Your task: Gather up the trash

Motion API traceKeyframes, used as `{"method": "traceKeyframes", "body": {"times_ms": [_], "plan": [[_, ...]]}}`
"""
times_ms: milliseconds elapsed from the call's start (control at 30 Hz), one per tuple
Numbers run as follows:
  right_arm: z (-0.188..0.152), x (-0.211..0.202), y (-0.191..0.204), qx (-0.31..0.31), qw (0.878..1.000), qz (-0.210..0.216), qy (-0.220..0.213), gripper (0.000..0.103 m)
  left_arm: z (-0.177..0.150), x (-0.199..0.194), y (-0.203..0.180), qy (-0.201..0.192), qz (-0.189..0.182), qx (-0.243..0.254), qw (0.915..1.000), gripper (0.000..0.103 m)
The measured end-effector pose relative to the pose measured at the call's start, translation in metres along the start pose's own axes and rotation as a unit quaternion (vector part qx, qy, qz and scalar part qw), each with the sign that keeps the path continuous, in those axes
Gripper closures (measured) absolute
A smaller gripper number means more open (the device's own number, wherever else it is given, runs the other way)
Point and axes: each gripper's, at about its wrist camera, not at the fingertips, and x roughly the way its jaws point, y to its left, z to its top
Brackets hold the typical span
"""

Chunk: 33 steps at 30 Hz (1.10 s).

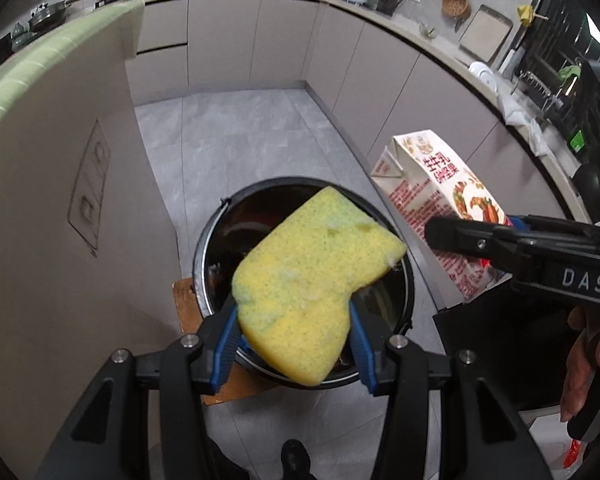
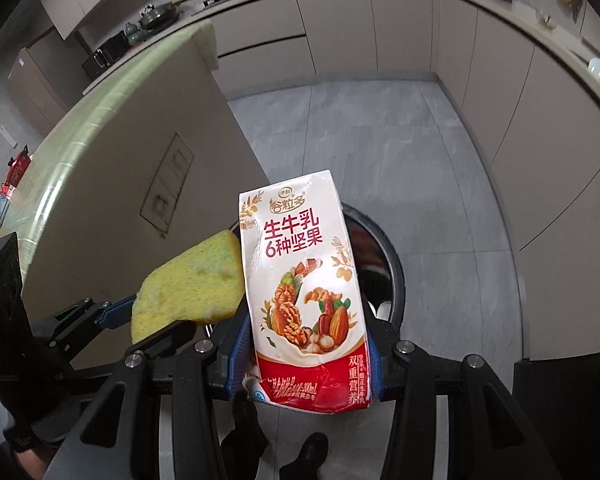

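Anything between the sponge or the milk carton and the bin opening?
Nothing visible. The sponge in the left gripper hangs over the open bin; the carton in the right gripper is alongside, the bin below it.

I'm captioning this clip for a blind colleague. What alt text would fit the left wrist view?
The left gripper holds a yellow sponge between its blue-padded fingers, above an open round black trash bin on a grey tiled kitchen floor. At right, the right gripper holds a red-and-white milk carton beside the bin; curved counters with cookware fill the background.
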Motion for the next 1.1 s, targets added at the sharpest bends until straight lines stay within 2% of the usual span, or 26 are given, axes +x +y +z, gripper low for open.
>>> {"method": "traceKeyframes", "body": {"times_ms": [300,367,400,433,467,500,733,867,1100], "plan": [[0.010,0.035,-0.005,-0.010,0.999,0.022,0.029,0.053,-0.002,0.020,0.005,0.015,0.016,-0.017,0.9996,0.052],[0.012,0.044,-0.008,-0.008,0.999,0.034,0.035,0.053,-0.003,0.026,0.006,0.018,0.016,-0.020,0.9995,0.047],[0.015,0.051,-0.012,0.003,0.998,0.055,0.039,0.050,-0.005,0.028,0.007,0.012,0.016,-0.024,0.9995,0.038],[0.015,0.056,-0.017,0.017,0.996,0.077,0.047,0.041,-0.007,0.031,0.009,0.011,0.024,-0.031,0.9992,0.020],[0.016,0.060,-0.023,0.035,0.994,0.090,0.056,0.007,-0.010,0.034,0.011,0.017,0.047,-0.037,0.9980,0.013],[0.016,0.058,-0.028,0.046,0.994,0.084,0.049,0.000,-0.013,0.032,0.013,0.015,0.064,-0.041,0.9970,0.006],[0.005,0.033,-0.048,0.059,0.998,0.011,0.005,0.000,-0.026,0.010,0.019,0.017,0.099,-0.055,0.9934,0.000],[-0.006,0.017,-0.046,0.049,0.998,-0.028,-0.019,0.000,-0.030,-0.008,0.012,0.009,0.111,-0.037,0.9931,0.000],[-0.025,-0.010,-0.034,0.025,0.998,-0.045,-0.022,0.000,-0.025,-0.039,0.004,-0.013,0.114,-0.021,0.9932,0.000]]}}
